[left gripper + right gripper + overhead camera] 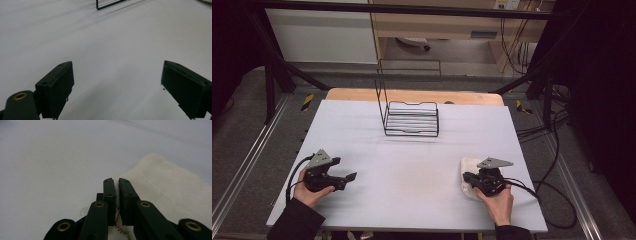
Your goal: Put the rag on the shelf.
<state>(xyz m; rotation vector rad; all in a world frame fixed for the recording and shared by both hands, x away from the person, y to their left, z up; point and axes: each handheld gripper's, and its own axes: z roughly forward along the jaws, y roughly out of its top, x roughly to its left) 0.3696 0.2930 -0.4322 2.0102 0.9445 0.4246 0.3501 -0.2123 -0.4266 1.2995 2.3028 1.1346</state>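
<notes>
Cloth [165, 185], cream and coarsely woven with a red and green stitched hem, lies at the near right of the smooth pale table [412, 165]. The right hand-held gripper [117, 182] has its flat black jaws pinched together on the cloth's edge. The left hand-held gripper [117, 82] rests with its jaws wide apart. A black wire rack [411, 119] stands farther back.

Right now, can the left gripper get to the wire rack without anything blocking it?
Probably yes. The left gripper is open and holds nothing, and the table between it and the wire rack is bare; the cloth lies far aside.
</notes>
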